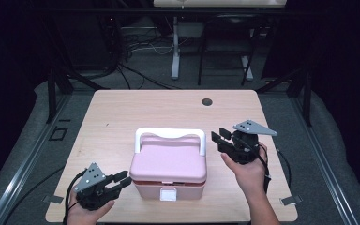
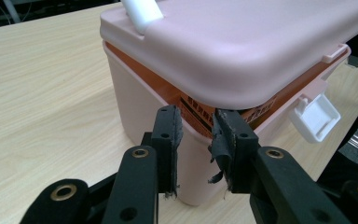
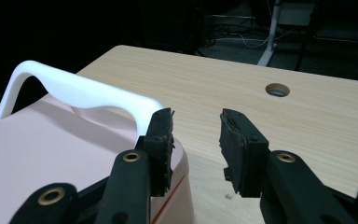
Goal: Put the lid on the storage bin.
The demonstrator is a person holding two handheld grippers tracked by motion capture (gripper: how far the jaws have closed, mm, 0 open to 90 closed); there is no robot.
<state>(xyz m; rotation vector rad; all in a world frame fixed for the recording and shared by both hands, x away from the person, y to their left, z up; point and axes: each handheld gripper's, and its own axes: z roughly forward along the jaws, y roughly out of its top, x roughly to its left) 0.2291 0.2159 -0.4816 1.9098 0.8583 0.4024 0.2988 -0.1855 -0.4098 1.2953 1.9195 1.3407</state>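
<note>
Left gripper [image 1: 122,180], jaws spread, sat at the near-left corner of pink box [image 1: 168,164]; box lay mid-table [image 1: 122,112], lid shut, white handle [image 1: 170,135] up, latch [image 1: 168,194] forward. Right gripper [image 1: 219,138], jaws spread, hovered beside handle.

pink box [image 1: 168,164], centre | white handle [image 1: 169,134] and white latch [image 1: 168,194] | orange band [image 2: 168,93] under lid | pale wood-grain table [image 1: 122,112] | black grippers, lower left [image 1: 122,180] and right [image 1: 219,138] | grey plates
</note>
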